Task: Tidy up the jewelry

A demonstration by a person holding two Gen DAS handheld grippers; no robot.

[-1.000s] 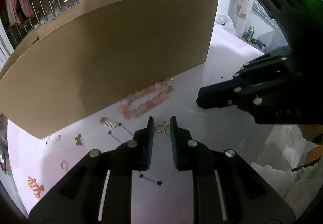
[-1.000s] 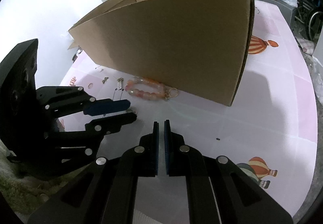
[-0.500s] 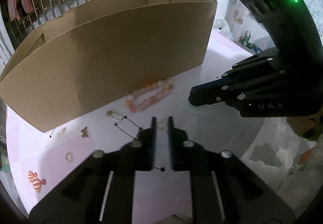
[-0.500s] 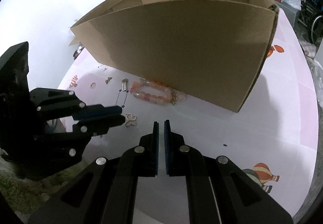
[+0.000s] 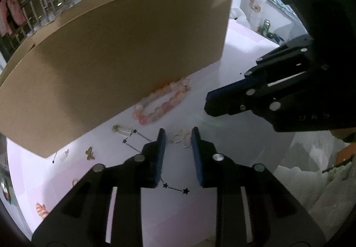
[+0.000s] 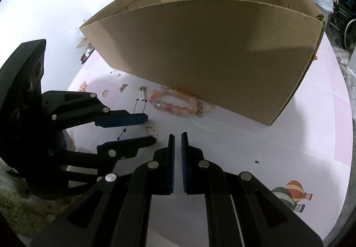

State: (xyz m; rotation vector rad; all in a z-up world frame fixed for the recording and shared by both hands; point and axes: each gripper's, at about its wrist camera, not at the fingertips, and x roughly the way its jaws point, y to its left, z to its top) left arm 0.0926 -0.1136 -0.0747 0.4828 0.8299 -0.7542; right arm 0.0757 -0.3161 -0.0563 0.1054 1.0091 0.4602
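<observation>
A small gold butterfly-outline earring (image 5: 181,139) (image 6: 152,130) lies on the pale pink tabletop (image 6: 278,135). My left gripper (image 5: 178,135) (image 6: 148,129) hovers over it, slightly open. The earring shows in the gap between the blue pads, and they do not press on it. A pink bead bracelet (image 5: 162,102) (image 6: 175,102) rests against the foot of a big open cardboard box (image 5: 111,57) (image 6: 211,57). Black star-chain earrings (image 5: 133,139) (image 6: 140,104) run under the left finger. My right gripper (image 6: 177,135) (image 5: 209,102) is shut and empty, just right of the left one.
Left of the bracelet lie a gold comb-like charm (image 5: 122,130) (image 6: 142,91), a small butterfly stud (image 5: 89,153) (image 6: 123,87) and a ring (image 6: 105,92). The tabletop carries balloon prints (image 6: 293,195). Railings and hanging clothes stand behind the box. A fuzzy white cover (image 5: 311,180) borders the near edge.
The left gripper has shifted and rolled a little, and the gold earring now sits between its fingertips. The right gripper has stayed shut and nearly still.
</observation>
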